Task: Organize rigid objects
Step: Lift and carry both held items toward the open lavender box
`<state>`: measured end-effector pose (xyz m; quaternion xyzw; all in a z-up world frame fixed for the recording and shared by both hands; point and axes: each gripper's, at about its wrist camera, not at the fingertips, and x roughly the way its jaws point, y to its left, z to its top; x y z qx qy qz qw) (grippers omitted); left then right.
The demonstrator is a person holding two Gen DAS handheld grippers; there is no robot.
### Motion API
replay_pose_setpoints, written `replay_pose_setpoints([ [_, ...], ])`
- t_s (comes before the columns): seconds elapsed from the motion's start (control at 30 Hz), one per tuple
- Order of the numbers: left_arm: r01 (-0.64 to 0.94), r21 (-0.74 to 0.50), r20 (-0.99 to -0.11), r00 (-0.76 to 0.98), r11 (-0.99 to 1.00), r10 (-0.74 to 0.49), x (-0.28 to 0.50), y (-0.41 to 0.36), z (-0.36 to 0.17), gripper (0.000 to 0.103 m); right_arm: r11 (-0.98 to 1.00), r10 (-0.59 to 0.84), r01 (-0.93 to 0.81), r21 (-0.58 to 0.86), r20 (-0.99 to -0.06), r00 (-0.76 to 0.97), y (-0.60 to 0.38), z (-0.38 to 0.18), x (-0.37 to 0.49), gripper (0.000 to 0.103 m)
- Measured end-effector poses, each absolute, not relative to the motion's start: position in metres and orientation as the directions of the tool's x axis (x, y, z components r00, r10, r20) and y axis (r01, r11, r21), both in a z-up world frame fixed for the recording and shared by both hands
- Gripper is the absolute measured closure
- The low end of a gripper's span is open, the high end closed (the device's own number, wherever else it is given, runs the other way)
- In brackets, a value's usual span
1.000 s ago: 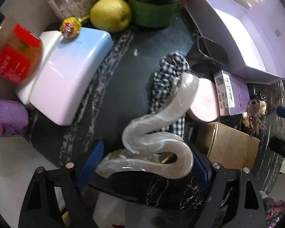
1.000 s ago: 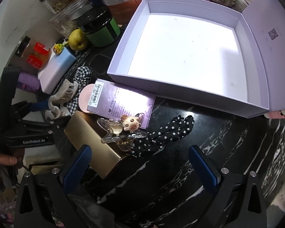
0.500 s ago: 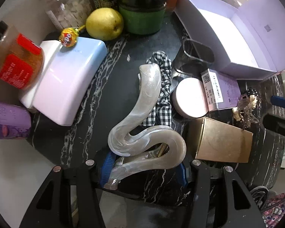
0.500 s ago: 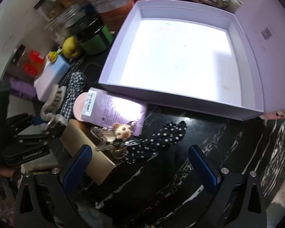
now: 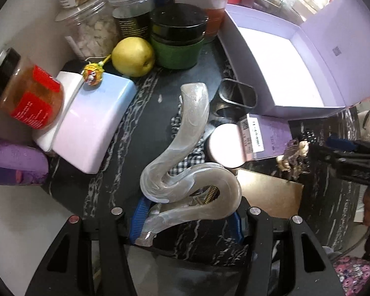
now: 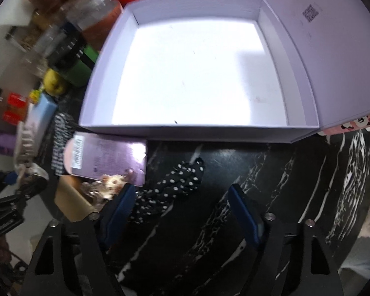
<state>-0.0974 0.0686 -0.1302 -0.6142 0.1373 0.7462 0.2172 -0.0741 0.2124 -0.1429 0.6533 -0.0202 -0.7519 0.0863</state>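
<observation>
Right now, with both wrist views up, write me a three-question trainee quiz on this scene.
1. True or false: the left tool is closed on the pearly white S-curved plastic hair claw.
2. What lies inside the open lilac cardboard box? A) a yellow pear B) nothing C) a gold box
3. Fill in: the black fabric scrunchie with white dots lies on the ____ marble tabletop, partly between the fingers of the right tool.

Key: 1 true; its pads press the claw's base. 2 B; the yellow pear sits by the green jar with a black lid, outside the box. 3 black.
</observation>
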Motion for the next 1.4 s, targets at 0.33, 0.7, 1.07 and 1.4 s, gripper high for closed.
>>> replay_pose_setpoints([
  [0.33,-0.541,-0.041,-0.975,-0.164,-0.840,0.153,-0.089,0.084,-0.128,0.048,-0.970,-0.204,0.141,0.196,-0.978,-0.050,0.205,-0.165,-0.084,0.054],
  [0.7,-0.574,-0.042,-0.975,-0.156,-0.818,0.159,-0.096,0.080,-0.121,0.048,-0.958,-0.236,0.176,0.226,-0.971,-0.037,0.199,-0.160,-0.086,0.082],
  [1.07,-0.592,-0.075,-0.968,-0.151,-0.802,0.202,-0.081,0.089,-0.104,0.048,-0.957,-0.224,0.209,0.203,-0.971,-0.082,0.200,-0.131,-0.079,0.084],
  [1.4,-0.613,-0.098,-0.962,-0.143,-0.784,0.233,-0.063,0.101,-0.088,0.048,-0.907,-0.245,0.374,0.194,-0.965,-0.094,0.240,-0.107,-0.066,0.084],
])
